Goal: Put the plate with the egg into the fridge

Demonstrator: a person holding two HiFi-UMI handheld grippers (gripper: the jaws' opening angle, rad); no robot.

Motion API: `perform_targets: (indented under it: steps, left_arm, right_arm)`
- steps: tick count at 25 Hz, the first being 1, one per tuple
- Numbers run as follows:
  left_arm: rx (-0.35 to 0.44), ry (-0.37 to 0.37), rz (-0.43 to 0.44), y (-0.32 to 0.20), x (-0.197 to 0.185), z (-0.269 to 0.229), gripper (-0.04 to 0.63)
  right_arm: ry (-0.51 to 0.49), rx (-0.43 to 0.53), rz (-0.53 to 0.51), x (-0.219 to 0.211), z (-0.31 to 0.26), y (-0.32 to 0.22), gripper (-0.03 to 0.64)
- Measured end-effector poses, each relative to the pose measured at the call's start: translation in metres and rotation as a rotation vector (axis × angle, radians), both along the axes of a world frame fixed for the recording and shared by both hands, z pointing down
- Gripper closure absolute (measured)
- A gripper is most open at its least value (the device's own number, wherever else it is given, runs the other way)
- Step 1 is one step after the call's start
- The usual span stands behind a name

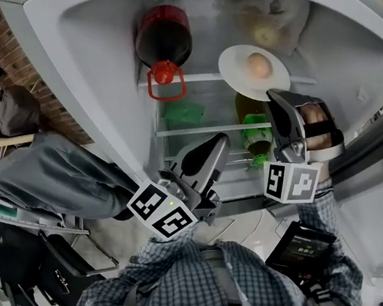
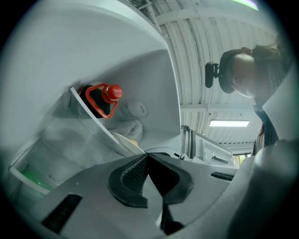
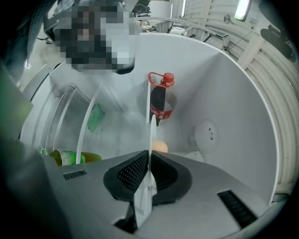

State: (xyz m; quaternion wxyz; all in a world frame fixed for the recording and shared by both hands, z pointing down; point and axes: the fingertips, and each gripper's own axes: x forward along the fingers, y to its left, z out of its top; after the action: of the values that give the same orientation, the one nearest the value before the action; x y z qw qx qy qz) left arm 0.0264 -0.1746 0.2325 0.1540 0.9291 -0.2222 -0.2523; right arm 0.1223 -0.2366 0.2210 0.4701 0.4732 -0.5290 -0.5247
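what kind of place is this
An open fridge, probably in a garage or workshop: glass shelves with a bottle, a brick wall beside it, a corrugated ceiling with a strip light.

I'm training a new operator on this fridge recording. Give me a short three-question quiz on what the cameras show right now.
1. True or false: the left gripper is shut with nothing between its jaws.
2. What is the right gripper clamped on? A) the rim of the plate carrying the egg; B) the egg alone; C) nothing.
3. Fill in: the dark soda bottle has a ___ cap.

Key: 1 true; 2 A; 3 red.
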Motion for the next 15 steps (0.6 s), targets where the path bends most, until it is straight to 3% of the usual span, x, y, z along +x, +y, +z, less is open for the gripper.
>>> perform_targets:
  steps: [11,15]
  left_arm:
    - [-0.020,-0.009,-0.037,-0.006,-0.015,0.006,0.588]
    - [-0.039,-0.007,-0.056,-0.010,-0.020,0.011,0.588]
  right_arm:
    - [-0.004,0.000,-0.034,-0.012,-0.005,-0.020,0.595]
    - [-0.047,0.005,-0.063,-0.019,-0.005,-0.026,0.594]
